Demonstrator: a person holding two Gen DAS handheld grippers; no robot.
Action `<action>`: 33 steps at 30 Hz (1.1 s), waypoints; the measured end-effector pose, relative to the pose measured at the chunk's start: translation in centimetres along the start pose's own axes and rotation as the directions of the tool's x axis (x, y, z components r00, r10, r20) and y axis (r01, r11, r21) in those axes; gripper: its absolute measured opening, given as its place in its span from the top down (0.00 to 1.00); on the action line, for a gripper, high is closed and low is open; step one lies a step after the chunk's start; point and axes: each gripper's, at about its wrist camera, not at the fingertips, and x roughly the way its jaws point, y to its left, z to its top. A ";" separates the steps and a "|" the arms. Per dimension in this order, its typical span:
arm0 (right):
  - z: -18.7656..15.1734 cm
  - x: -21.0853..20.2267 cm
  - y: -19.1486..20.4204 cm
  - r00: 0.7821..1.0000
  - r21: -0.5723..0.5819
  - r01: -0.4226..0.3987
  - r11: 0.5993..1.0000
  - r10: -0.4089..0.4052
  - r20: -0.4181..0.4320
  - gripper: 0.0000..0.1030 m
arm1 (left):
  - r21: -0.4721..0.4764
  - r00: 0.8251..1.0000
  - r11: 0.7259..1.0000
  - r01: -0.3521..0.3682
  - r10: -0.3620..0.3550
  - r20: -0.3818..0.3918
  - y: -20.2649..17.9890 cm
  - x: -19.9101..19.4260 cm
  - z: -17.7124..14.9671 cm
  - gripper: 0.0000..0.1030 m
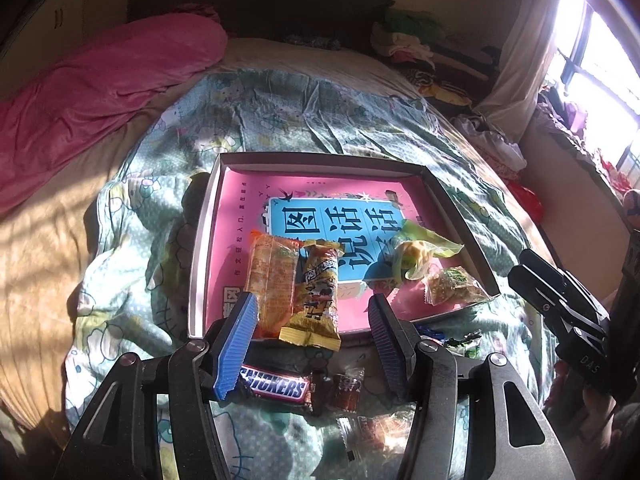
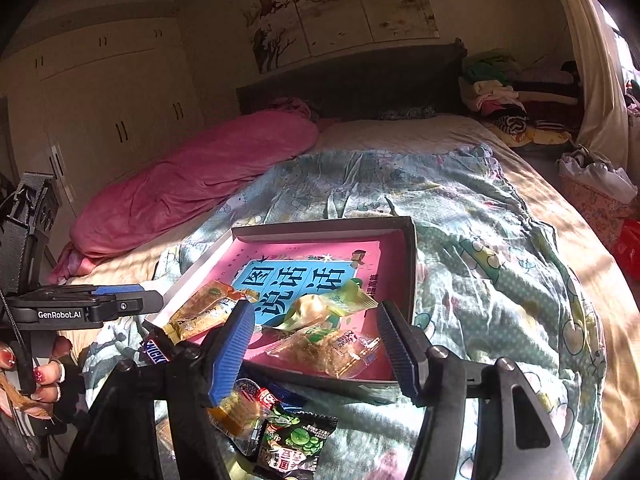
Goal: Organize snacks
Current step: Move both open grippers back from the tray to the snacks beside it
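A shallow box lid [image 1: 324,157] [image 2: 412,264] with a pink and blue book cover inside lies on the bed. In it are an orange packet [image 1: 272,276], a yellow-brown packet [image 1: 316,296] [image 2: 200,312], a green-yellow packet [image 1: 416,252] [image 2: 324,306] and a clear snack packet [image 1: 452,286] [image 2: 324,350]. My left gripper [image 1: 312,336] is open above the lid's near edge, with a Snickers bar [image 1: 276,388] [image 2: 154,350] and a small red packet [image 1: 348,392] below it. My right gripper [image 2: 316,352] is open over the clear packet. A green-black packet [image 2: 296,444] lies near it.
A pink blanket [image 1: 100,92] [image 2: 192,176] lies along the bed's left side. Folded clothes [image 1: 408,44] [image 2: 500,100] are piled at the headboard's right. More loose snack packets [image 1: 376,432] lie on the patterned quilt [image 2: 480,240] in front of the lid. A window is at the right.
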 end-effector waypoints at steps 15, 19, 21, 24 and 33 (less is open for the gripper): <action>-1.0 -0.1 2.6 0.999 -0.097 -0.024 0.995 0.021 -0.034 0.38 | 0.051 1.000 0.999 0.004 -0.003 -0.015 0.2 -0.9 -1.8 0.42; -1.3 -0.3 3.0 0.998 -0.110 -0.036 0.993 0.031 -0.046 0.38 | 0.078 1.000 0.997 0.015 -0.013 -0.027 -0.2 -1.1 -2.5 0.42; -1.5 -0.4 3.3 0.998 -0.117 -0.040 0.992 0.034 -0.055 0.38 | 0.091 0.999 0.996 0.020 -0.017 -0.032 -0.4 -1.2 -2.9 0.42; -1.8 -0.4 3.7 0.997 -0.134 -0.041 0.990 0.032 -0.069 0.38 | 0.118 0.999 0.993 0.027 -0.022 -0.045 -0.9 -1.2 -3.5 0.42; -2.4 -0.7 4.1 0.995 -0.155 -0.043 0.987 0.028 -0.100 0.38 | 0.198 0.997 0.978 0.060 -0.049 -0.061 -2.3 -1.6 -5.1 0.42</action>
